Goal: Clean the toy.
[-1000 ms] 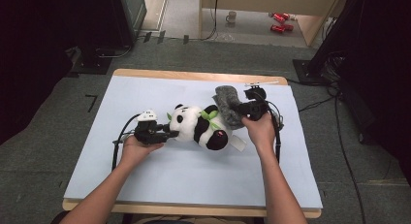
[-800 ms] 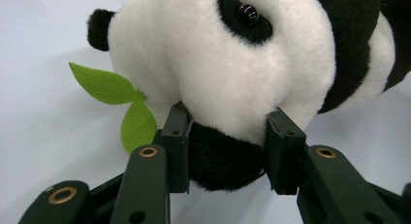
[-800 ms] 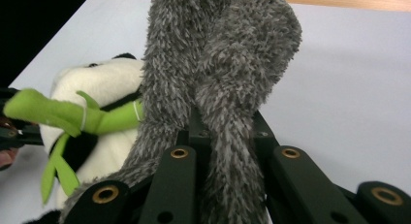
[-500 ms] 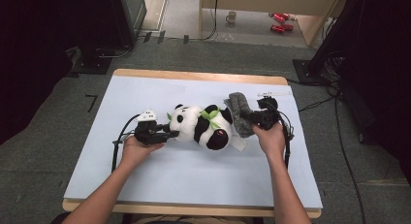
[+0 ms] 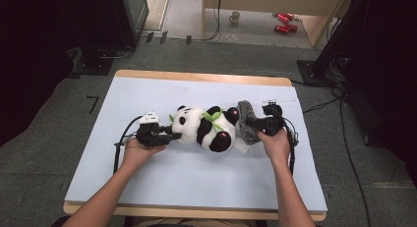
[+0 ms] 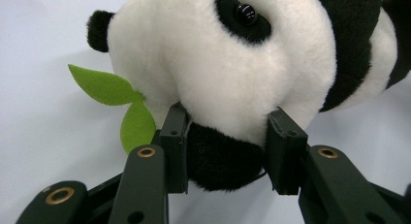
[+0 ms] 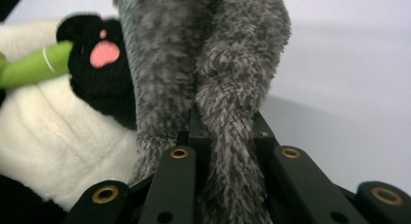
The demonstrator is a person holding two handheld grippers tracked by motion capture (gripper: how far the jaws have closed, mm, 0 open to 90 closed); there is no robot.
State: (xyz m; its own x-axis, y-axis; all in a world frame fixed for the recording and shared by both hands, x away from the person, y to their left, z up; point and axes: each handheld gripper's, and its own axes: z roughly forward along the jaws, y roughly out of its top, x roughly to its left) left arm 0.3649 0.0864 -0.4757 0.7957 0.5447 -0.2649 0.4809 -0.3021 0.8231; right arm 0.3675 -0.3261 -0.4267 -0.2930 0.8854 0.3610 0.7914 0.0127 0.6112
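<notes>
Panda (image 5: 204,128) btwn both tongs, grey fur cloth (image 5: 245,121) at feet.

The right gripper (image 5: 253,124) has drawn the grey furry cloth (image 5: 244,121) rightward off the panda (image 5: 204,128).

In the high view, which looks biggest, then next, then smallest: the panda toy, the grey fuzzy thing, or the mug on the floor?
1. Panda toy, clearly biggest.
2. Grey fuzzy thing, held in the right gripper.
3. Mug, smallest, though it sits far from the camera, so it may really be closer to the fuzzy thing's size.
</notes>
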